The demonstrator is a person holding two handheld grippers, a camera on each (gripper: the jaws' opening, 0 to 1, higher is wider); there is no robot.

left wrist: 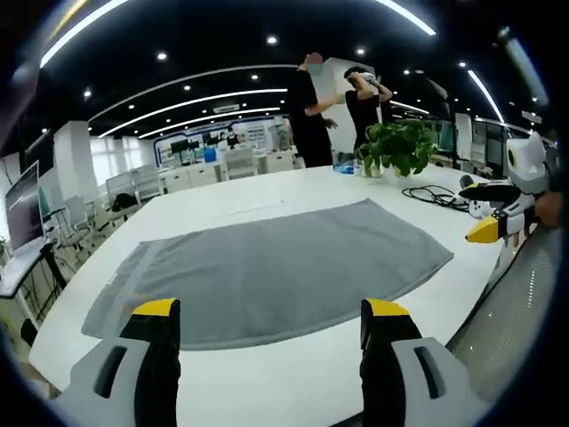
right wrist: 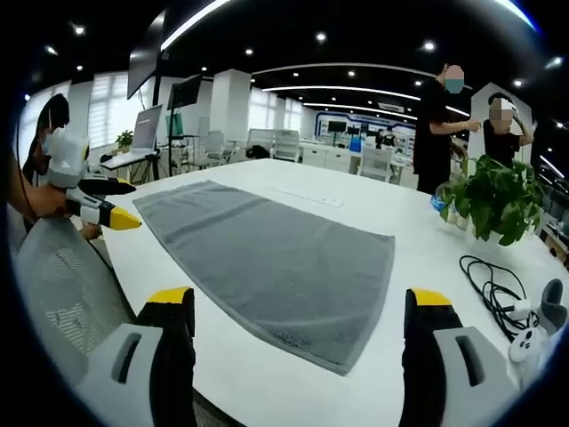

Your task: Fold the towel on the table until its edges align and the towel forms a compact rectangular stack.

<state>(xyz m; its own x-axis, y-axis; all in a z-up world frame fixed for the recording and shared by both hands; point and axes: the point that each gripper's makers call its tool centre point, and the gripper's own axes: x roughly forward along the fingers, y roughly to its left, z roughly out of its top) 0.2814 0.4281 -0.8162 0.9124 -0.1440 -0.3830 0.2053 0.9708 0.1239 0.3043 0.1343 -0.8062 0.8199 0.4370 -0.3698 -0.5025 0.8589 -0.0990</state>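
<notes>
On your table a potted plant stands at the far edge. Just beside the plant lies a coiled black cable, with a white controller next to it. Two people stand behind the plant.

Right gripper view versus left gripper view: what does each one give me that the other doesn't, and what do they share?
Right gripper view alone: a white controller beside the black cable, and a mesh chair back at lower left.

Left gripper view alone: a dark monitor at the far left and a chair beside it.

Both: the grey towel lying flat and unfolded on the white table, the potted plant, two people standing behind it, and each view's own open jaws off the towel.
</notes>
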